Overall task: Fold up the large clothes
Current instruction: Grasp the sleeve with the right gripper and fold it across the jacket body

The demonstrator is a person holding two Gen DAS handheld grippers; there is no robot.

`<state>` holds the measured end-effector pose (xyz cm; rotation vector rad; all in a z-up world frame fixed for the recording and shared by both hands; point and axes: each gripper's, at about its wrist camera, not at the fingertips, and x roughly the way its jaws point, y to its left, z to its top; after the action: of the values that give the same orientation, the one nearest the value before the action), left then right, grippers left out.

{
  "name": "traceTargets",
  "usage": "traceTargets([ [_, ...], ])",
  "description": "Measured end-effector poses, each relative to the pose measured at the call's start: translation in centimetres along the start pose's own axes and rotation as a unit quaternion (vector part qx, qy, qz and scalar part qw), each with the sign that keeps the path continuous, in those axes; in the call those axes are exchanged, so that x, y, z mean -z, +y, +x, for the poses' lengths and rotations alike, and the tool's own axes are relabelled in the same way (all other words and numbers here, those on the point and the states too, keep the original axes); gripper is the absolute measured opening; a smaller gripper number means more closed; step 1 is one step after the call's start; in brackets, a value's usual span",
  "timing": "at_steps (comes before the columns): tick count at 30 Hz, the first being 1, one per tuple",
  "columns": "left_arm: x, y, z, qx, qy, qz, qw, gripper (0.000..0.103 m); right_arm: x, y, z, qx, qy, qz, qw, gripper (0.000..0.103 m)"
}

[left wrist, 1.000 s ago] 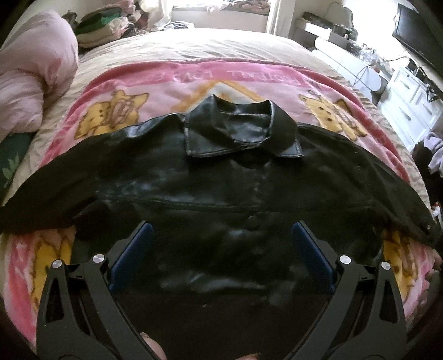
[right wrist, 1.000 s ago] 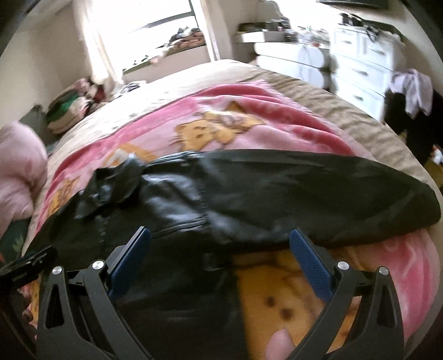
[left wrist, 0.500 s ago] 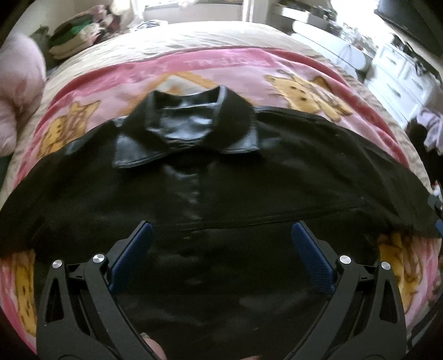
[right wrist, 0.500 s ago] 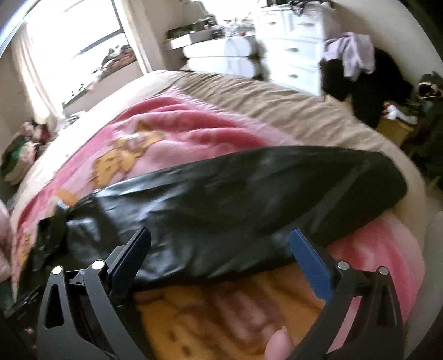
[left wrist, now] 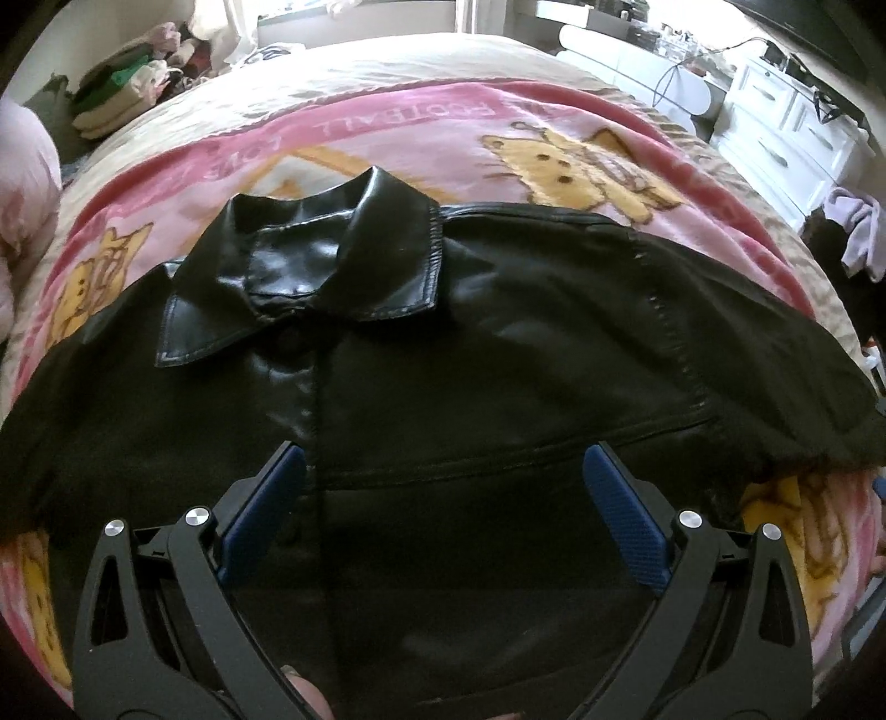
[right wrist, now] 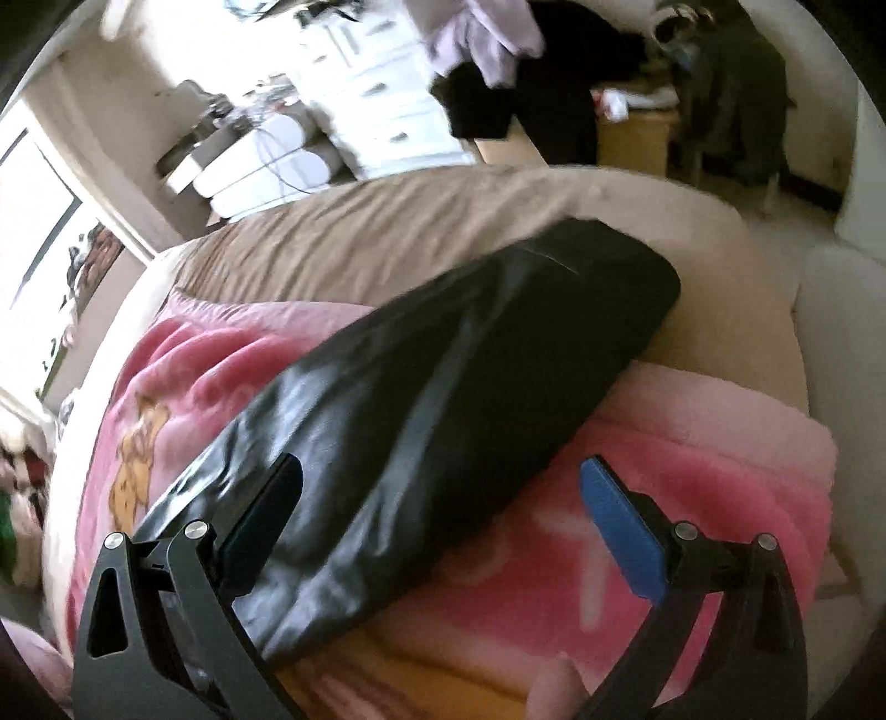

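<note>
A black leather jacket [left wrist: 470, 343] lies front up, spread flat on a pink cartoon blanket [left wrist: 387, 127], collar [left wrist: 310, 260] toward the far side. My left gripper [left wrist: 443, 498] is open and empty, hovering over the jacket's chest. In the right wrist view the jacket's right sleeve [right wrist: 443, 399] stretches diagonally toward the bed's corner, its cuff [right wrist: 626, 277] on the tan bedspread. My right gripper [right wrist: 443, 498] is open and empty above the sleeve's near part.
The tan bedspread [right wrist: 387, 232] covers the bed beyond the blanket. A white dresser [left wrist: 797, 127] and hanging clothes [right wrist: 498, 50] stand to the right. Folded clothes [left wrist: 116, 99] and a pink pillow [left wrist: 22, 183] lie at the far left.
My left gripper has shifted right across the jacket, nearer the collar. My right gripper has swung right along the sleeve toward the cuff and bed corner. Both stay open.
</note>
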<state>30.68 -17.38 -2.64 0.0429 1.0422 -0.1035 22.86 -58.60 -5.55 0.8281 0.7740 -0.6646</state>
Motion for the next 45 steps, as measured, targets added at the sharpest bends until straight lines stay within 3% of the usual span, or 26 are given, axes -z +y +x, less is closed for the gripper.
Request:
traceTargets([
  [6, -0.5, -0.1, 0.0, 0.001, 0.004, 0.001, 1.0, 0.094, -1.2, -1.2, 2.0, -0.012, 0.024, 0.041, 0.999, 0.099],
  [14, -0.7, 1.1, -1.3, 0.003, -0.002, -0.002, 1.0, 0.094, -2.7, -2.2, 3.4, -0.06, -0.004, 0.086, 0.995, 0.096],
  [16, -0.7, 1.7, -1.8, 0.004, -0.004, -0.007, 1.0, 0.094, -2.8, -2.2, 3.1, -0.071, -0.01, 0.09, 0.993, 0.077],
  [17, -0.7, 2.2, -2.0, 0.004, -0.005, -0.009, 0.9999, 0.094, -2.9, -2.1, 3.1, -0.079, -0.009, 0.092, 0.993, 0.056],
  [18, -0.7, 2.4, -2.2, 0.003, -0.006, -0.01, 0.9999, 0.094, -3.0, -2.0, 3.0, -0.09, -0.008, 0.092, 0.992, 0.043],
  [21, -0.8, 3.7, -2.7, -0.002, -0.007, -0.012, 0.9999, 0.094, -3.3, -1.2, 2.2, -0.124, -0.021, 0.079, 0.989, 0.022],
  [26, -0.9, 5.7, -3.8, 0.0, -0.01, -0.029, 0.9995, 0.094, -3.1, 2.4, -1.1, -0.203, -0.058, 0.016, 0.977, 0.008],
  [30, -1.1, 7.2, -4.7, 0.005, -0.015, -0.043, 0.9989, 0.094, -2.1, 5.9, -4.3, -0.266, -0.081, -0.041, 0.96, 0.007],
  [36, -1.4, 9.1, -6.5, 0.023, -0.029, -0.058, 0.9976, 0.094, 0.8, 11.5, -9.3, -0.347, -0.11, -0.144, 0.92, 0.006],
  [40, -1.5, 10.6, -7.4, 0.067, -0.02, -0.081, 0.9943, 0.094, 3.6, 14.9, -11.9, -0.383, -0.119, -0.219, 0.89, 0.006],
  [45, -1.2, 13.1, -8.9, 0.093, -0.026, -0.108, 0.9894, 0.094, 6.7, 17.5, -14.1, -0.419, -0.106, -0.273, 0.86, 0.006],
])
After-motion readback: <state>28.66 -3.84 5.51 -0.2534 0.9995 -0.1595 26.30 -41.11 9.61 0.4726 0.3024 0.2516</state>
